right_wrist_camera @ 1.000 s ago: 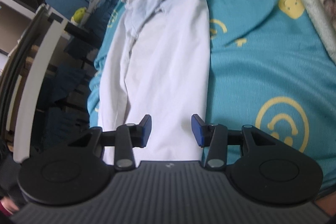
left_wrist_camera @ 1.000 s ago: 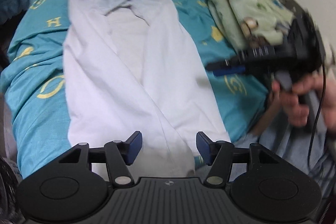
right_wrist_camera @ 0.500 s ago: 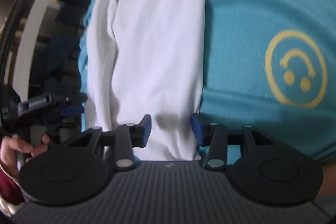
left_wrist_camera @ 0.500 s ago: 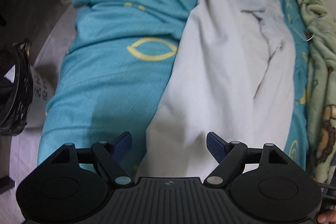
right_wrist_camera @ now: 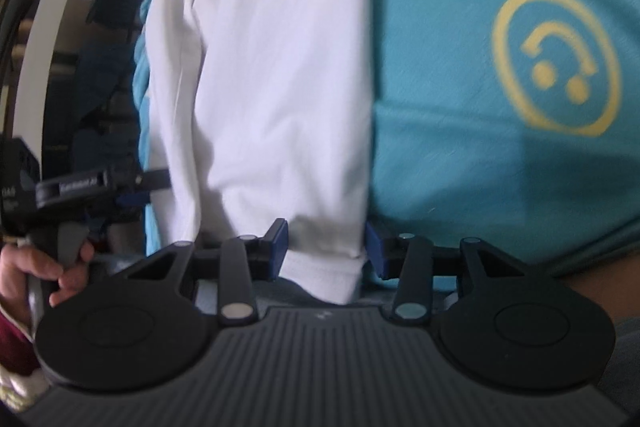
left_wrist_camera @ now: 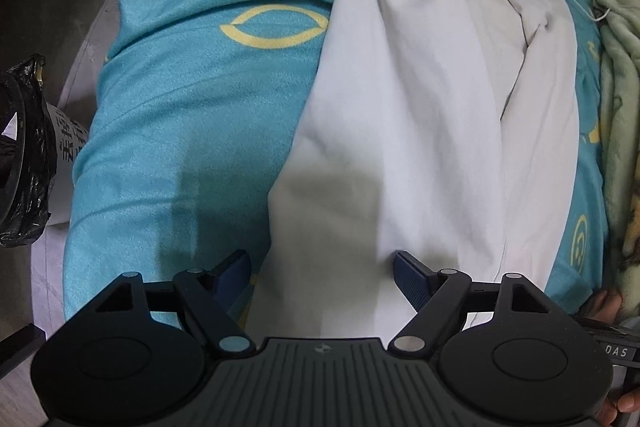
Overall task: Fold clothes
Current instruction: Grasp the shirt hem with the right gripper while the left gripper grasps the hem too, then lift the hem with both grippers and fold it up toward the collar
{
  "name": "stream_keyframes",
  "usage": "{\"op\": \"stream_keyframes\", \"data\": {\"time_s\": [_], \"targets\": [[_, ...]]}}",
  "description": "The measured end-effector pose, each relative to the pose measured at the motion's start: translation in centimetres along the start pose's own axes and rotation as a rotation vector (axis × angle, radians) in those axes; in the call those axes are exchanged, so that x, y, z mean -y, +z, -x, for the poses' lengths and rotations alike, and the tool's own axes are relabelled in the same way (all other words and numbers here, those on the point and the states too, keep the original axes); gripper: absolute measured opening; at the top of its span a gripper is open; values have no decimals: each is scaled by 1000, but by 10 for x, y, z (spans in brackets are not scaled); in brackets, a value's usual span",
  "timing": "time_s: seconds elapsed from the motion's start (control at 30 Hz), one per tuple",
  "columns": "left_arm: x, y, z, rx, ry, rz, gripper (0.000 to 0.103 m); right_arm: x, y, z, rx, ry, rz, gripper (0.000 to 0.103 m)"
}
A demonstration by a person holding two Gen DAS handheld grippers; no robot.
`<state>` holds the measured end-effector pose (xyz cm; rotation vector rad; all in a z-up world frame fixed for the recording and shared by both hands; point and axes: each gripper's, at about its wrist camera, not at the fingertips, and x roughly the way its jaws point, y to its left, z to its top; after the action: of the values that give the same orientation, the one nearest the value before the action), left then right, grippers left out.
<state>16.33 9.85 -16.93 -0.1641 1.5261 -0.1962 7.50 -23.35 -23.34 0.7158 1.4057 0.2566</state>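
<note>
Teal smiley-print bedspread [left_wrist_camera: 192, 131] under white garment [left_wrist_camera: 400, 147]; both grippers' fingers [left_wrist_camera: 408, 273] apart, empty.

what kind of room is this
Most likely a bedroom: a white garment lies stretched out on a bed with a teal smiley-print cover, and a green fleece blanket is bunched along its far side.

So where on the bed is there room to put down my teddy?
On the bare teal sheet left of the white garment, around the yellow oval. The far side is crowded: only a thin teal strip before the green blanket.
</note>
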Motion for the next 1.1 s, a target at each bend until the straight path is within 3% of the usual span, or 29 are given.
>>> {"op": "stream_keyframes", "data": {"time_s": [0.1, 0.17, 0.2, 0.23, 0.27, 0.33, 0.47, 0.7, 0.8, 0.9, 1.1], "targets": [[5, -4, 0, -24, -16, -29, 79, -6, -4, -4, -12, 5, 21, 46], [11, -8, 1, -30, -21, -69, 68, -9, -5, -5, -12, 12, 40, 45], [13, -10, 2, -28, -20, -85, 57, -12, -6, -5, -7, 13, 55, 44], [14, -12, 5, -25, -20, -96, 43, -15, -8, -4, 0, 12, 77, 32], [16, -14, 7, -22, -20, -108, 37, -18, -9, -1, 7, 12, 99, 16], [14, -18, 13, -5, -32, -107, 3, -24, -11, 5, 33, 11, 127, 11], [13, -26, 41, 74, -132, -130, 3, -29, -11, 32, 97, 41, 139, 10], [16, -46, 114, 278, -329, -58, 2, -23, -10, 112, 262, 88, 141, 9], [24, -67, 133, 329, -383, -42, 2, -23, -18, 137, 325, 89, 161, 9], [30, -86, 131, 331, -404, -23, 2, -21, -28, 148, 356, 81, 164, 9], [21, -118, 87, 285, -445, 41, 2, -8, -49, 150, 370, 70, 142, 9]]}}
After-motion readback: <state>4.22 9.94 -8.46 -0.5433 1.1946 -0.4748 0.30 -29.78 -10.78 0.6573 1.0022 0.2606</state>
